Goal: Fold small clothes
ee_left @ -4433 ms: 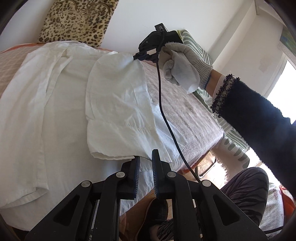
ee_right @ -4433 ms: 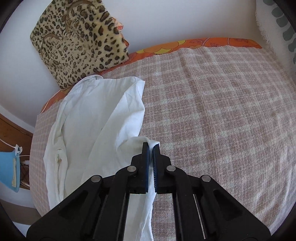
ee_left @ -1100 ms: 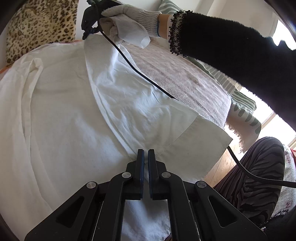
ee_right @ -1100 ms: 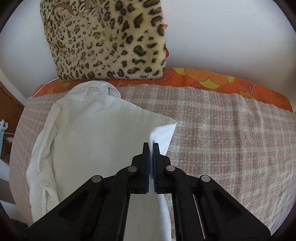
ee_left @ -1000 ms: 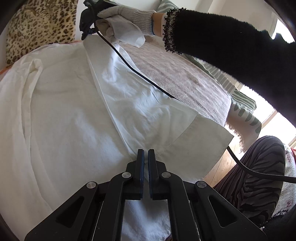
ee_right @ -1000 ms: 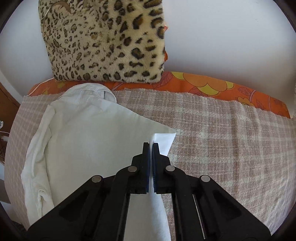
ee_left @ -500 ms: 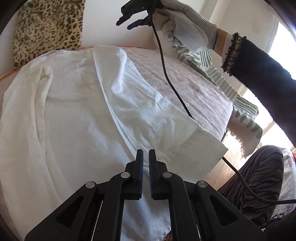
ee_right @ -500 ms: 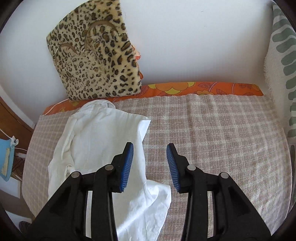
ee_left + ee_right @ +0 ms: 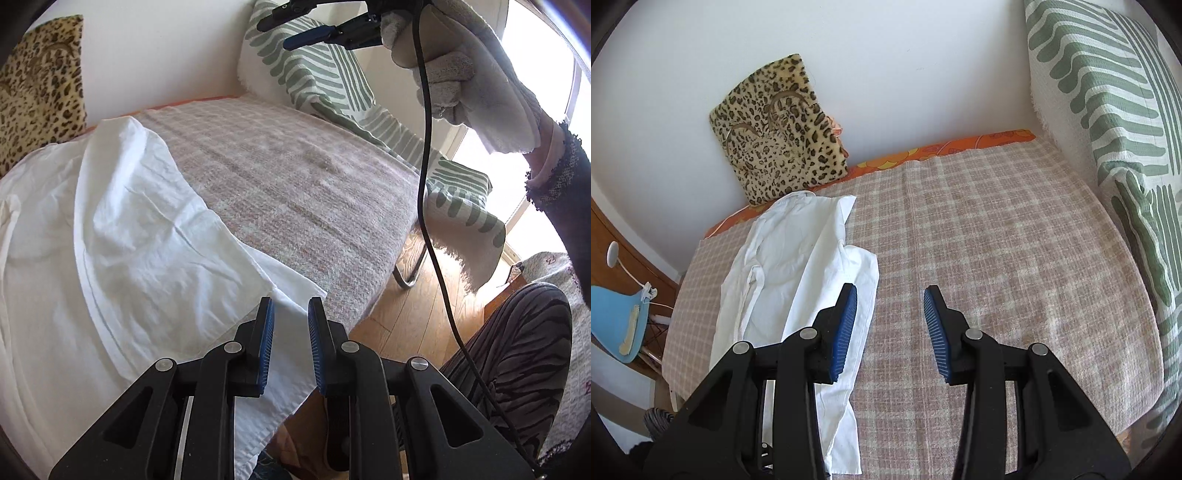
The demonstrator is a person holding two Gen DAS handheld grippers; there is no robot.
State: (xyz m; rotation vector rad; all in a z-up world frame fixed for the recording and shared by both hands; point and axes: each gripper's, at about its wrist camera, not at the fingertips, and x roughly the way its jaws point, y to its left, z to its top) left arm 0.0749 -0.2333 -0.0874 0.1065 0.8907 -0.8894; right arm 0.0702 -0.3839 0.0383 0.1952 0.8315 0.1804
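Observation:
A white shirt [image 9: 122,236] lies on the checked bed cover, one side folded over its body lengthwise; it also shows in the right wrist view [image 9: 798,280], collar toward the leopard cushion. My left gripper [image 9: 290,317] is open and empty, just above the shirt's folded hem corner near the bed's front edge. My right gripper [image 9: 890,299] is wide open and empty, raised above the bed to the right of the shirt. In the left wrist view the right gripper [image 9: 295,29] shows high up, held by a gloved hand.
A leopard-print cushion [image 9: 779,129] leans on the wall behind the shirt. A green-striped pillow [image 9: 1108,110] stands at the bed's right end. The checked cover [image 9: 997,240] stretches to the right of the shirt. A blue chair [image 9: 617,321] and wooden floor [image 9: 413,302] lie beside the bed.
Both grippers have let go of the shirt's folded side and opened. The right gripper has lifted up and back from the bed; the left has drawn back toward the hem corner.

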